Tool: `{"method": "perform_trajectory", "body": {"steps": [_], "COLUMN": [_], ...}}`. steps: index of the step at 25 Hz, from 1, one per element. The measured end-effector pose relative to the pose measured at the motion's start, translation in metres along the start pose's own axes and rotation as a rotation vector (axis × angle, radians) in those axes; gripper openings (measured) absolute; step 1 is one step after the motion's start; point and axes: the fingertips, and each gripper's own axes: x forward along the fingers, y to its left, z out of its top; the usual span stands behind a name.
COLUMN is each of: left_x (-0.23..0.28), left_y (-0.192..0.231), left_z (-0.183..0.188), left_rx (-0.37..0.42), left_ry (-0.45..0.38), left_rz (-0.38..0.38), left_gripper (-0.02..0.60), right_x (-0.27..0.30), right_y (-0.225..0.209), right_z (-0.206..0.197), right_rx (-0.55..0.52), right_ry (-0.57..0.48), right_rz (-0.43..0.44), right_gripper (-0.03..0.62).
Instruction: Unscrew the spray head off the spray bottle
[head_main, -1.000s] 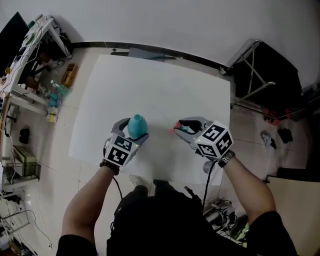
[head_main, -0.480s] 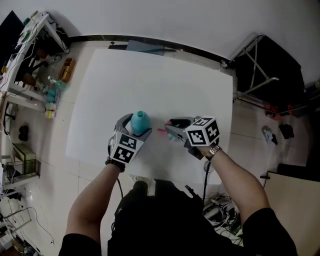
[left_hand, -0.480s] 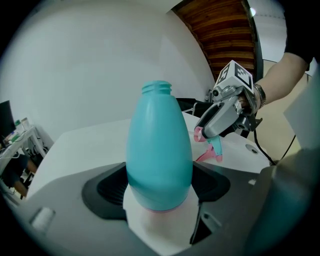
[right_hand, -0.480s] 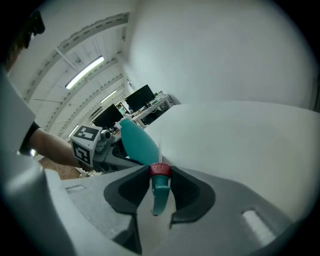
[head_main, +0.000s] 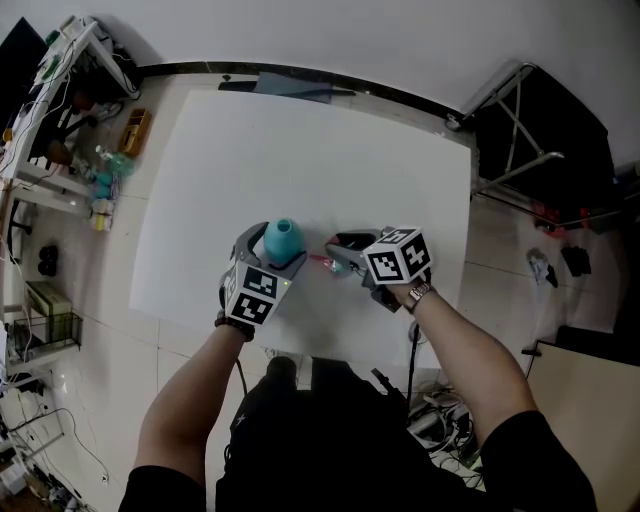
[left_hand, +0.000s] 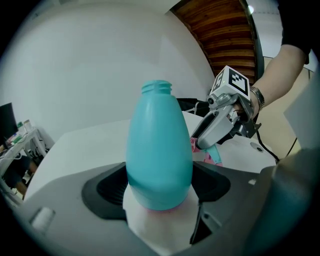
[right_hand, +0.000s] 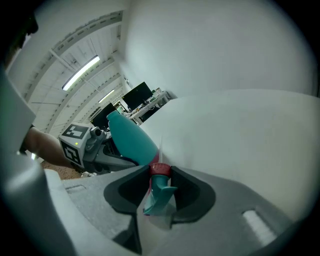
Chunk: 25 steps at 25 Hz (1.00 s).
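Gripping the spray bottle round its belly in the left claw, over the white surface; pinching the detached spray head by its collar in the right claw. Likely light, slick, squeezable: clamp gently.

Smooth matt plastic spray bottle, smooth plastic spray head, matt table

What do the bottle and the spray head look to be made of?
The bottle: probably opaque teal plastic, smooth with a soft sheen; moulded threads show at its open neck. The spray head: probably hard plastic too, a teal body with a red collar, slightly glossy, with crisp moulded edges.
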Motion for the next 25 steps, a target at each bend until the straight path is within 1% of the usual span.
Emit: {"method": "perform_trajectory", "body": {"steps": [6, 10, 19, 25], "left_x": [0.001, 0.001, -0.003, -0.007], "left_y": [0.003, 0.003, 0.004, 0.006], "left_z": [0.000, -0.003, -0.004, -0.006], "left_rx": [0.008, 0.008, -0.005, -0.019], "left_ry": [0.004, 0.009, 0.006, 0.004], "left_rz": [0.014, 0.018, 0.023, 0.022], "left_gripper": [0.417, 0.420, 0.440, 0.453], "right_x": [0.004, 0.006, 0.004, 0.003], "right_y": [-0.004, -0.005, -0.011, -0.018], "right_z": [-0.001, -0.001, -0.002, 0.001], "right_rx": [-0.076, -0.086, -0.104, -0.126], "right_ry": [0.017, 0.012, 0.001, -0.007], "right_rz": [-0.028, -0.025, -0.063, -0.121], "right_gripper": [0.124, 0.129, 0.201, 0.219]}}
